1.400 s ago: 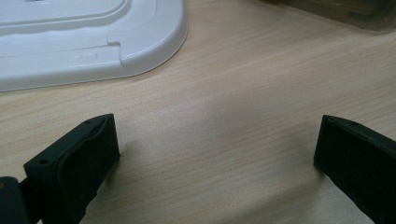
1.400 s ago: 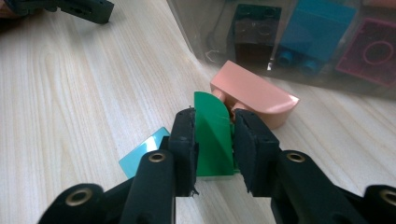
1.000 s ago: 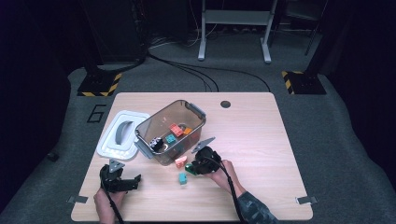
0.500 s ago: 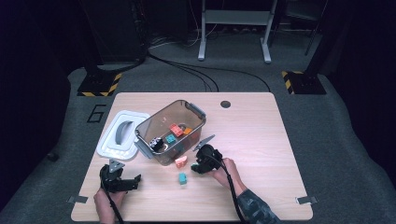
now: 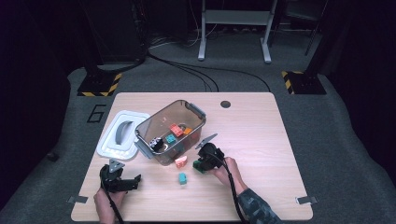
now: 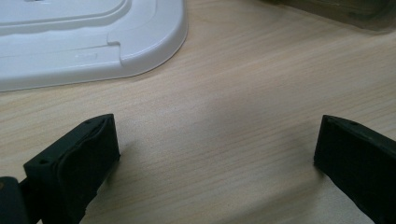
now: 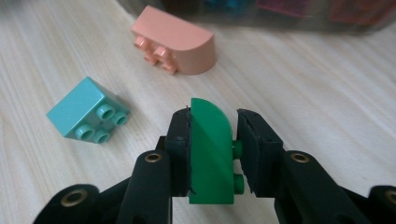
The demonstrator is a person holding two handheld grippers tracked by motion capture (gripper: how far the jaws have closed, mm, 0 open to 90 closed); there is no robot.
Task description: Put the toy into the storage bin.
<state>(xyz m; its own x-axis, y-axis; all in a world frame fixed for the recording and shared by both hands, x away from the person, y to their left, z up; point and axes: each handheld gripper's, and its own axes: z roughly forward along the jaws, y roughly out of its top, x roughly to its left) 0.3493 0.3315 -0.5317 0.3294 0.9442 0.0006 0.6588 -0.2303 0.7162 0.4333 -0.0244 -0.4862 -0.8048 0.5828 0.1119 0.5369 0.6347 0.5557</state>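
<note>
The right gripper view shows the right gripper [image 7: 212,156] clamped on a green block [image 7: 211,154]; its studs seem to press one pad. Ahead lie a teal block [image 7: 88,116] and a pink block [image 7: 175,41]. The left gripper [image 6: 215,154] stands wide apart near a white lid [image 6: 88,39].

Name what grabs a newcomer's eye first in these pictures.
The green block clamped in the right claw, near the table's front middle. Beyond it the pink block and teal block lie loose beside the clear bin of bright blocks.
</note>
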